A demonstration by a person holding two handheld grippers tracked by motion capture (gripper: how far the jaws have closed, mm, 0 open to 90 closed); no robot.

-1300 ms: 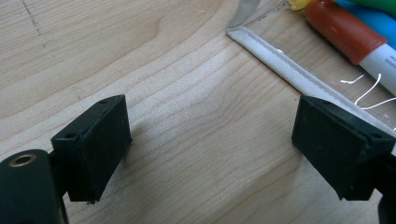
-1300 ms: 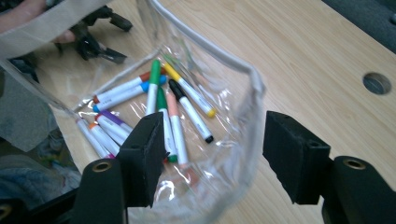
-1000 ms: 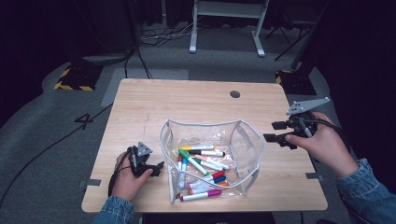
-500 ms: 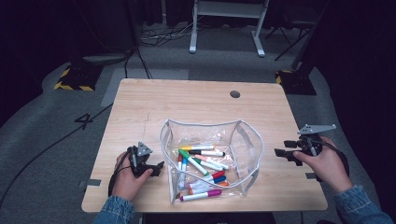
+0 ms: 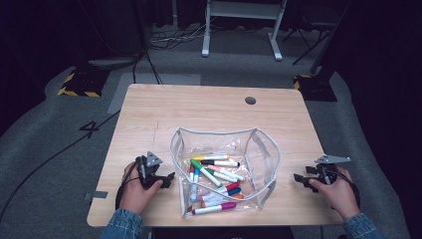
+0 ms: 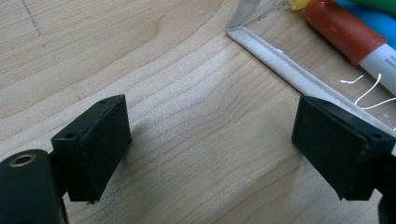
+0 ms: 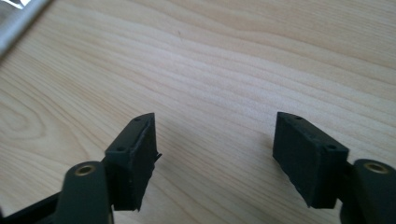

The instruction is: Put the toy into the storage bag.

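A clear plastic pouch (image 5: 214, 130) with grey trim stands open in the near middle of the wooden table (image 5: 199, 107), with several coloured markers (image 5: 214, 172) lying in it. My left gripper (image 5: 169, 177) rests on the table just left of the pouch, open, its jaws over bare wood (image 6: 210, 126). The pouch's trim (image 6: 280, 56) and a red marker (image 6: 345, 32) lie just beyond its right jaw. My right gripper (image 5: 298, 177) is low at the table's near right edge, right of the pouch. Its jaws have just been opening and stand wide over bare wood (image 7: 215, 135) with nothing between them.
A round cable hole (image 5: 250, 100) sits near the table's far edge. A strip of grey tape (image 5: 96, 194) marks the near left edge. Beyond the table, a white desk frame (image 5: 239, 20) and cables stand on the grey floor.
My right hand has come down from above the table's right side to its near right edge. The left hand, the pouch and the markers have stayed put.
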